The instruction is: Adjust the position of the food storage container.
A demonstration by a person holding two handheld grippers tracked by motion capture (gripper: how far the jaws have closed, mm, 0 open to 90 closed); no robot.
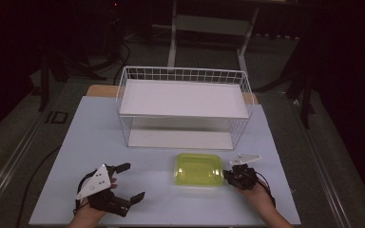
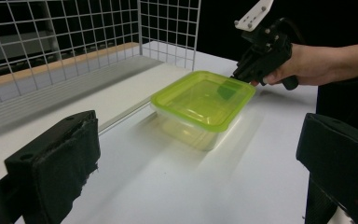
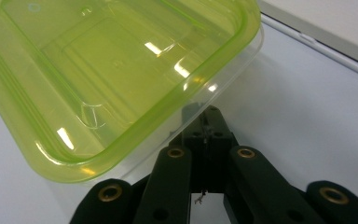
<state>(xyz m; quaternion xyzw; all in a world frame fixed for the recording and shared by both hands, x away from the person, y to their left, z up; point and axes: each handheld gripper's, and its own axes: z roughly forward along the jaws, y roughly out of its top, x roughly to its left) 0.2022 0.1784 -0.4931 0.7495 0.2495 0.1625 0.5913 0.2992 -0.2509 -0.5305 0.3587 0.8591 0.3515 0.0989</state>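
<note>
Pinching green-lidded container (image 1: 198,169) right edge, right gripper (image 1: 231,175) clamped; container long axis left-right; left gripper (image 1: 128,181) spread apart, nearby.

Left gripper (image 1: 126,181): black, padded jaws, grey three-cornered plate on top, black cable trailing. Right gripper (image 1: 229,175): black linkage, brass-ringed screw holes, grey plate. Forearms bare.

White table (image 1: 90,137) — wire rack (image 1: 185,107) and green-lidded container (image 1: 199,169) on it.
</note>
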